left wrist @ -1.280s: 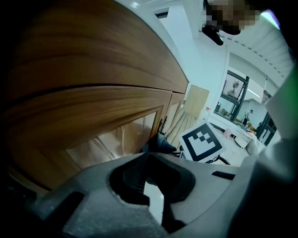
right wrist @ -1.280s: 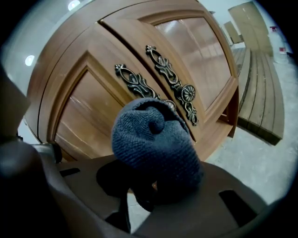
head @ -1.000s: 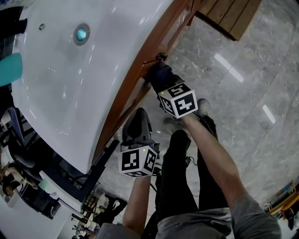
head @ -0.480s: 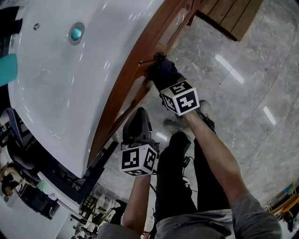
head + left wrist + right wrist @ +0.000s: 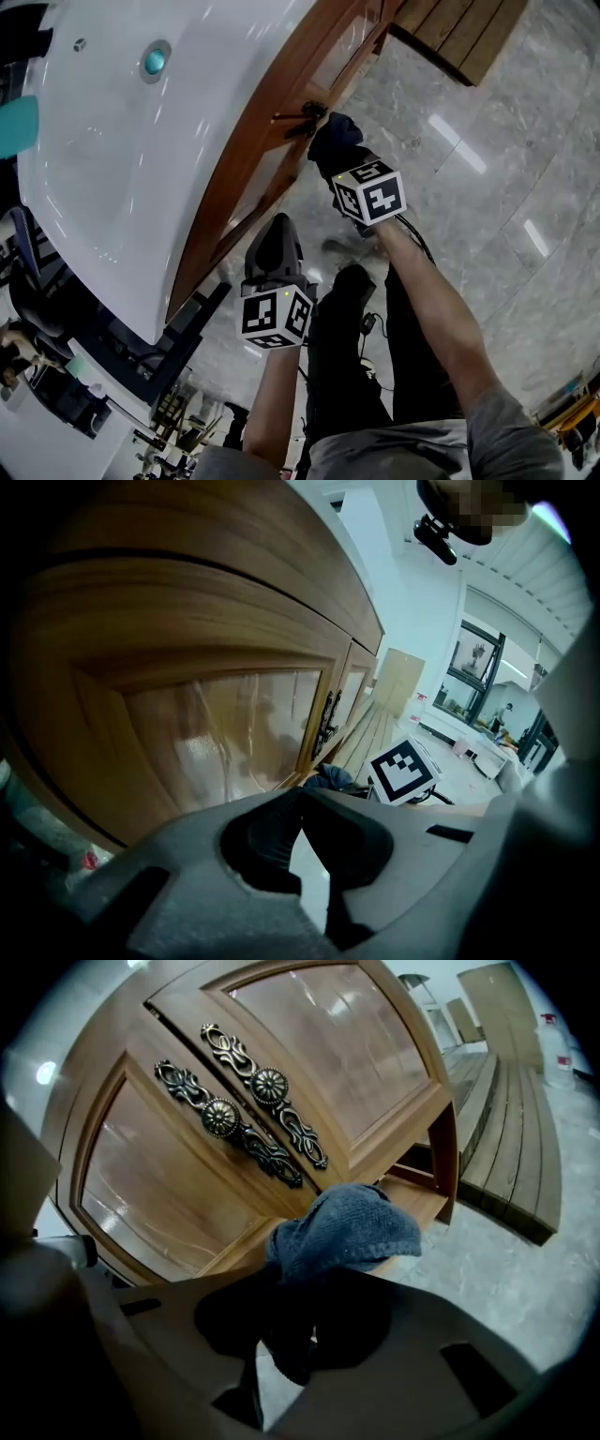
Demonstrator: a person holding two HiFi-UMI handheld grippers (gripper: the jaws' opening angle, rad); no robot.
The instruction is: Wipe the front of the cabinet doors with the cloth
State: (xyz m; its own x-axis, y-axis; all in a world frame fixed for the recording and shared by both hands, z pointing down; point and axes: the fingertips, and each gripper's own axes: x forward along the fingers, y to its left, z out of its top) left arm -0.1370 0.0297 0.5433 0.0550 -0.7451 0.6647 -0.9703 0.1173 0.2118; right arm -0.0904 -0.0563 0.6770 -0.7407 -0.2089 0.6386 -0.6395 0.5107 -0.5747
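Gleaming marble floor [image 5: 487,187]; wooden cabinet doors [image 5: 150,1194]; cloth [image 5: 347,1227] possibly touching.

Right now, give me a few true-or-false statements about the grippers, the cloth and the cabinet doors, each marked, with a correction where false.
1. The right gripper is shut on the dark blue cloth. True.
2. The left gripper holds a second cloth. False: its jaws are together with nothing between them.
3. The cabinet doors have plain round knobs. False: they bear long ornate metal handles.
4. The countertop above the doors is white. True.
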